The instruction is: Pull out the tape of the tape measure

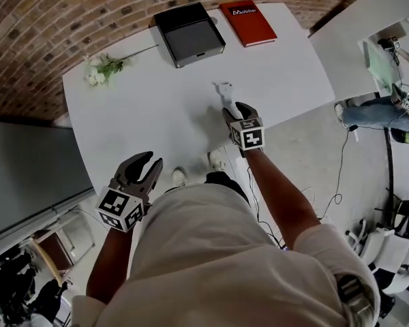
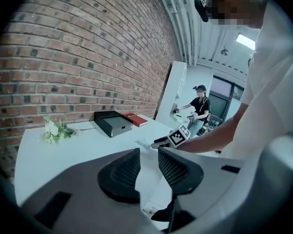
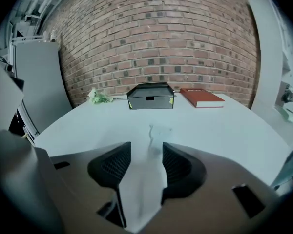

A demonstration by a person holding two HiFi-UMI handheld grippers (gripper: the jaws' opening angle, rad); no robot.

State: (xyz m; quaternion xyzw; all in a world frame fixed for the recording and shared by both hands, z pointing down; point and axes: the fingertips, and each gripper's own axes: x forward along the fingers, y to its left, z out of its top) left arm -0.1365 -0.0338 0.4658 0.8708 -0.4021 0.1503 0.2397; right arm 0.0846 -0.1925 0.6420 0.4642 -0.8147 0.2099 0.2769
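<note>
A small white tape measure (image 1: 223, 90) lies on the white table (image 1: 143, 107), near its middle. It shows pale and blurred in the right gripper view (image 3: 158, 129), just ahead of the jaws. My right gripper (image 1: 236, 109) hovers right behind it, open, with nothing between its fingers (image 3: 146, 152). My left gripper (image 1: 152, 161) hangs off the table's near edge, close to my body, also open and empty (image 2: 149, 155). From the left gripper view the right gripper's marker cube (image 2: 179, 136) shows over the table.
A black box (image 1: 189, 33) and a red book (image 1: 247, 22) lie at the table's far edge, and a sprig of white flowers (image 1: 103, 67) at the far left. A brick wall stands behind. Another person (image 2: 200, 104) works in the background.
</note>
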